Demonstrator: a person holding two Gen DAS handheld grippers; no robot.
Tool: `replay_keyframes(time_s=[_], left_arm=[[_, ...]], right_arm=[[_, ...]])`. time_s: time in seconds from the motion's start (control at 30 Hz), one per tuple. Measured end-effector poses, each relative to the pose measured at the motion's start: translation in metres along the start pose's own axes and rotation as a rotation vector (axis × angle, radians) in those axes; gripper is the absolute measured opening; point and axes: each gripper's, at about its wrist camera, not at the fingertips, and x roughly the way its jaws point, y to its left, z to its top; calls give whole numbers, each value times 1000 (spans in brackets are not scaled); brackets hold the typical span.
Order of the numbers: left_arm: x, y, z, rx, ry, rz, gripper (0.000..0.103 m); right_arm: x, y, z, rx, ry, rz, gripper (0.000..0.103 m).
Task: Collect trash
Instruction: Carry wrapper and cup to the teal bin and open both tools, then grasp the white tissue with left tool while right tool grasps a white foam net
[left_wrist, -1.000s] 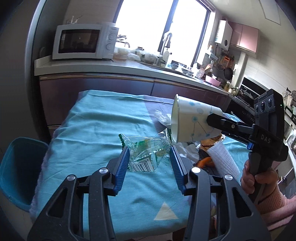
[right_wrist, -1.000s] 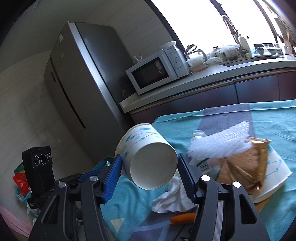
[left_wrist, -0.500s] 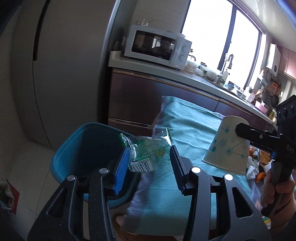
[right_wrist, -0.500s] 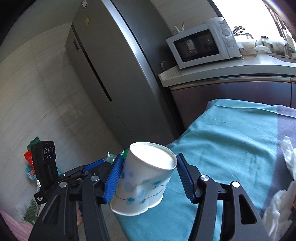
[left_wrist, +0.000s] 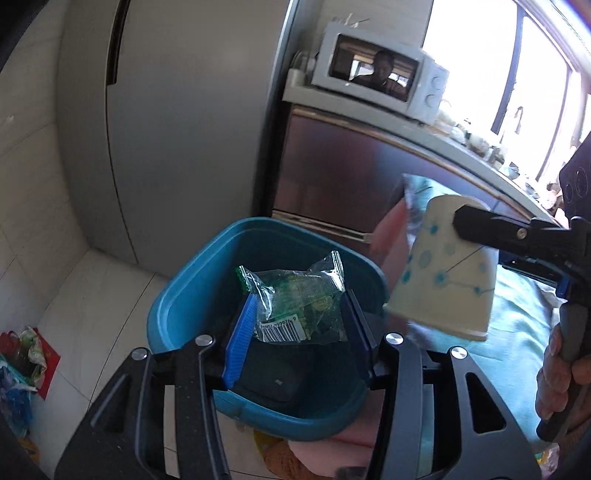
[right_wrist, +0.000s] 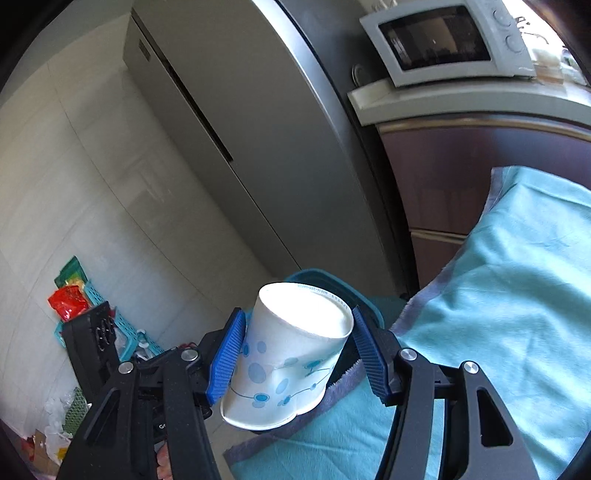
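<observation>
My left gripper (left_wrist: 297, 323) hangs over the open mouth of the blue bin (left_wrist: 184, 291), and between its blue pads sits a clear plastic wrapper (left_wrist: 299, 299) with green print and a barcode label facing me; the jaws are opening at this moment, yet the wrapper is not falling and both pads seem to touch its crinkled sides, though I cannot be sure how firmly on the right. The bin stands on the pale tiled floor (left_wrist: 74, 295) just in front of the grey refrigerator (left_wrist: 177, 129), beside the table edge draped in a teal cloth (right_wrist: 517, 277). My right gripper (right_wrist: 295, 354) clamps a white paper cup (right_wrist: 291, 354) with blue dots at a middling width, the cup tilted with its open rim turned down toward me and its flat base up; the pads press into its wall, which looks slightly dented. In the left wrist view that cup (left_wrist: 443, 273) hovers just to the right of the bin's rim, above the table corner. A microwave (right_wrist: 447, 40) sits on the counter behind, and a heap of bags and a small crate (right_wrist: 85, 295) lies on the floor by the wall.
</observation>
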Motion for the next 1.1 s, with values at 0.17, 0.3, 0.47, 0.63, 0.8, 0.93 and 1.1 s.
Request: replay_keyframes(time_s=[0.17,0.3,0.47,0.63,0.8,0.93,1.1], left_arm=[[23,12,1,-34,50,24,50],[40,18,0,-65,76,41,59],[47,23,-2,-87,79,48,61],[21,11,-10,-56,2,40,69],[-13,-33,-10,44,-73,-86,75],[-32,-84,-17,136,-86,-245,78],[-42,-152,-36,262,-53,-409,79]], right_arm=[[29,5,2,1,71,-35,58],[42,5,1,17,103,-64,63],[33,1,-2,26,81,-61,64],[1,-6,-3,22,26,-38,66],[-63,-7,-17,-37,-47,-52,69],[-122,-18,-36,-50,-120,-108,70],[-201,-42,-72,-11,-206,-220,70]])
